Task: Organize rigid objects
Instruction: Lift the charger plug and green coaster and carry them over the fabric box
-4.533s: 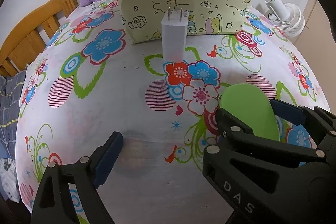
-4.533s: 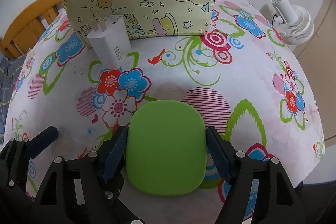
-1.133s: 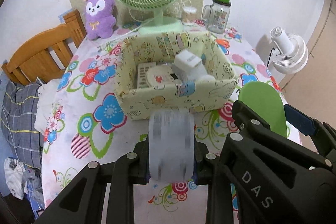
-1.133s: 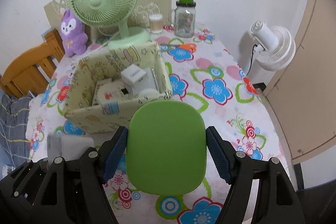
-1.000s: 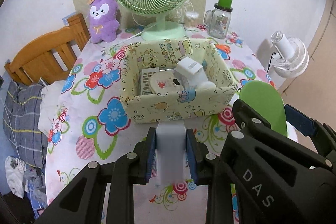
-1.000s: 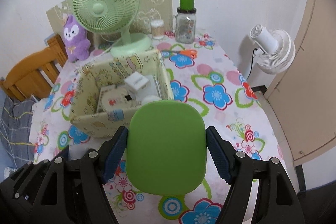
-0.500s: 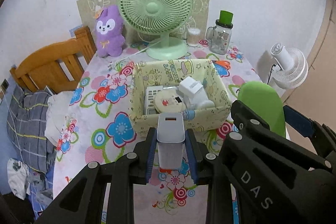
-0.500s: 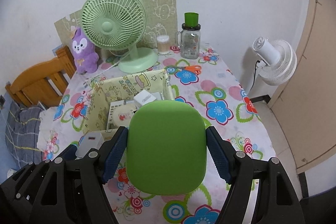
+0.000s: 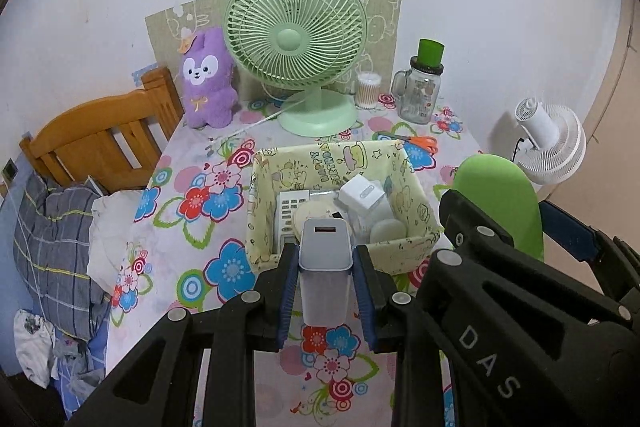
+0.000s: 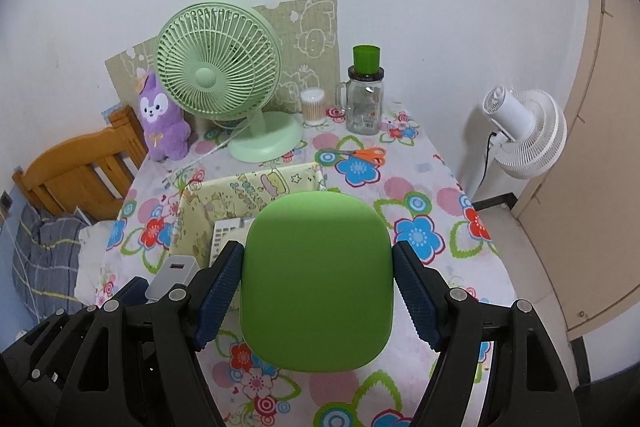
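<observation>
Wooden chair: at the surface's left edge, striped cloth heaped beside it.
Purple plush toy: upright at the far left corner of the surface, against the wall.
Green desk fan: at the far edge, centre, base on the floral cover.
Cotton-swab tub and lidded glass jar: side by side, right of the fan base.
Orange scissors: flat, between the jar and the bin.
Fabric bin: mid-surface, open top; holds a white keypad device, a white adapter and other pale items.
Left tool: jaws pinching a white charger, port end up, held in the air over the bin's near wall.
Right tool: jaws clamped on the two sides of a green rounded case, held above the surface near the bin's right side.
White floor fan: on the floor beyond the right edge.
</observation>
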### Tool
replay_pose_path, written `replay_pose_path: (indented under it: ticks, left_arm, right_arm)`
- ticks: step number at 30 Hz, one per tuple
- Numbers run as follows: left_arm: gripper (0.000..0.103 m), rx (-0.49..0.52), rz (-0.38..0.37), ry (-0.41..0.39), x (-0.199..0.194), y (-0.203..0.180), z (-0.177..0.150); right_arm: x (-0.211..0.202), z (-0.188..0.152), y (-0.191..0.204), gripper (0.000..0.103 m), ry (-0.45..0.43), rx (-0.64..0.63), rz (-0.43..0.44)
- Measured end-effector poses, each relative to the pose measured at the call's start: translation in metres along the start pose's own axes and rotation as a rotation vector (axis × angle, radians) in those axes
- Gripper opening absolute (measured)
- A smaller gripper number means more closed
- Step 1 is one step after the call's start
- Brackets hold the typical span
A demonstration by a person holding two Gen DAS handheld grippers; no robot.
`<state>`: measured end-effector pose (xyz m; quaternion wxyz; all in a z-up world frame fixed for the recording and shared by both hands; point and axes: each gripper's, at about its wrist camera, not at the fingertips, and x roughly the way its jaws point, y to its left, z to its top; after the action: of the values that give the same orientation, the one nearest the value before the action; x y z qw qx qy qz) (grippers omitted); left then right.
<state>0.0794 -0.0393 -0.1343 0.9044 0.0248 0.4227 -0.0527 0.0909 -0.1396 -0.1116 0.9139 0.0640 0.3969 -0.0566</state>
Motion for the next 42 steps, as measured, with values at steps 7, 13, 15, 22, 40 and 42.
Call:
replay_pose_path:
  ticks: [7, 13, 15, 22, 40, 42]
  left_arm:
    - [0.027, -0.001, -0.002, -0.001, 0.003, 0.0, 0.006]
    - [0.027, 0.004, -0.005, -0.001, 0.011, -0.001, 0.019]
    - [0.027, 0.004, -0.008, 0.0, 0.015, -0.001, 0.025]
    - [0.027, 0.002, -0.015, 0.006, 0.031, 0.0, 0.037]
    - [0.027, -0.015, -0.025, 0.05, 0.087, 0.008, 0.054]
    - [0.027, -0.014, -0.024, 0.05, 0.093, 0.009, 0.056]
  right_arm:
    - [0.003, 0.006, 0.001, 0.077, 0.001, 0.001, 0.003]
    - [0.014, 0.021, 0.002, 0.077, 0.002, 0.005, 0.003]
    - [0.018, 0.026, 0.002, 0.077, 0.003, 0.007, 0.002]
    - [0.033, 0.035, 0.003, 0.077, 0.008, 0.008, -0.001]
    - [0.095, 0.052, 0.011, 0.077, 0.058, -0.015, -0.023]
    - [0.102, 0.054, 0.012, 0.077, 0.062, -0.015, -0.023]
